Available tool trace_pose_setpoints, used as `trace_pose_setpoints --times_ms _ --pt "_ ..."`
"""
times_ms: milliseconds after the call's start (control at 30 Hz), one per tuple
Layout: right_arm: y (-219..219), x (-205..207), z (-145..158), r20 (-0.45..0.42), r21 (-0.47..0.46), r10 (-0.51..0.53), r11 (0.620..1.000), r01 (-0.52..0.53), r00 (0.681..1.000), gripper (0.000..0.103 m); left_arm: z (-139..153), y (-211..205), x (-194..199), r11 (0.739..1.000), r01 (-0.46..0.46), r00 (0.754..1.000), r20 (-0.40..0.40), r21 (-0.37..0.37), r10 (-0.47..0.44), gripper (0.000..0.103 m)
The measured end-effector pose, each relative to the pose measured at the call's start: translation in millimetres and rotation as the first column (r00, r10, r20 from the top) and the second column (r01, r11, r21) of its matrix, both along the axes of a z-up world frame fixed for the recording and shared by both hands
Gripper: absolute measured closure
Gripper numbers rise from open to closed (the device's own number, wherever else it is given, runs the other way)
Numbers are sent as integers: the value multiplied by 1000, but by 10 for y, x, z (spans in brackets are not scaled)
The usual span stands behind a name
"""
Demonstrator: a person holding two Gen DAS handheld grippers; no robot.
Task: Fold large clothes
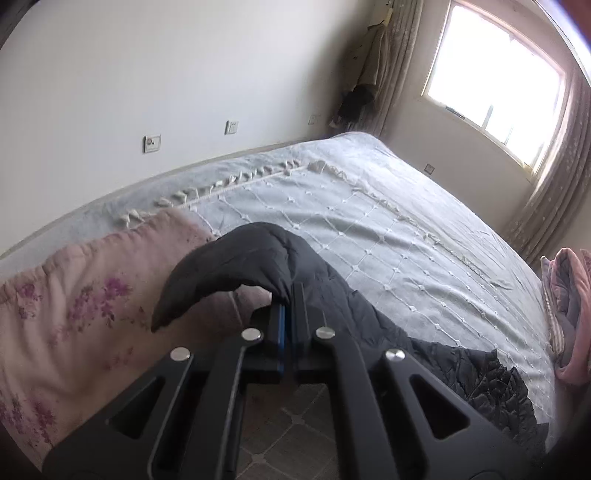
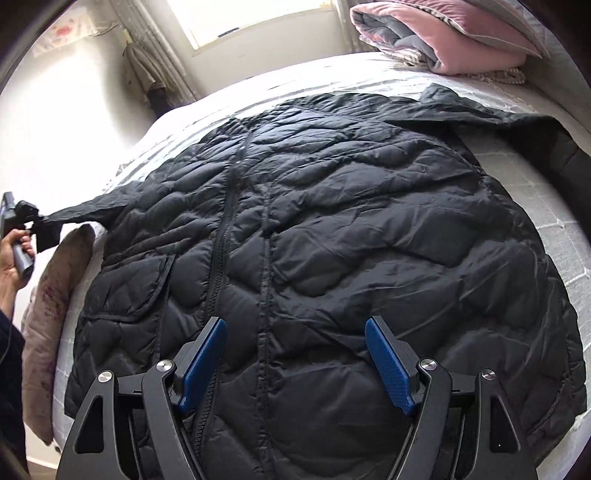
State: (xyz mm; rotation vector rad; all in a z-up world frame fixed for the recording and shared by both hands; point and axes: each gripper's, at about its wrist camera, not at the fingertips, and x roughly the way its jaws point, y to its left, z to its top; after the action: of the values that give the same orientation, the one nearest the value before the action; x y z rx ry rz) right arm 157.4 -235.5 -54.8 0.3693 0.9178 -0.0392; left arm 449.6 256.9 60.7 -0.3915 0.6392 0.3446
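A black quilted jacket [image 2: 332, 229] lies spread front up on the bed, zipper running down its middle. My left gripper [image 1: 290, 295] is shut on the end of the jacket's sleeve [image 1: 251, 266] and holds it out past the bed's edge; it also shows in the right wrist view [image 2: 35, 221], sleeve stretched taut. My right gripper [image 2: 295, 332] is open, hovering just above the jacket's lower front, blue pads [image 2: 205, 362] either side of the zipper area.
The bed has a light grey-blue tufted cover [image 1: 369, 221]. A pink floral pillow [image 1: 74, 314] lies at the bed's edge near the left gripper. A folded pink and grey quilt [image 2: 443, 33] sits at the far corner. Window [image 1: 495, 81] and curtains stand behind.
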Motion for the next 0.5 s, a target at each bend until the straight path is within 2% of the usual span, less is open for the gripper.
trace_pose_setpoints --times_ms 100,233,367,500 --pt "-108 4 -19 -8 36 -23 999 23 1000 24 247 -248 -153 999 41 995 85 28 -43 100" --pt "-358 -43 -4 5 132 -74 989 72 997 24 545 -803 -247 982 154 975 142 105 -168 100" --pt "-709 -103 -41 -6 231 -162 960 159 987 24 708 -1414 -355 949 290 930 197 121 -310 100" --pt "-1078 -229 -112 -35 345 -295 893 288 955 24 661 -2070 -450 892 436 868 206 117 -452 100"
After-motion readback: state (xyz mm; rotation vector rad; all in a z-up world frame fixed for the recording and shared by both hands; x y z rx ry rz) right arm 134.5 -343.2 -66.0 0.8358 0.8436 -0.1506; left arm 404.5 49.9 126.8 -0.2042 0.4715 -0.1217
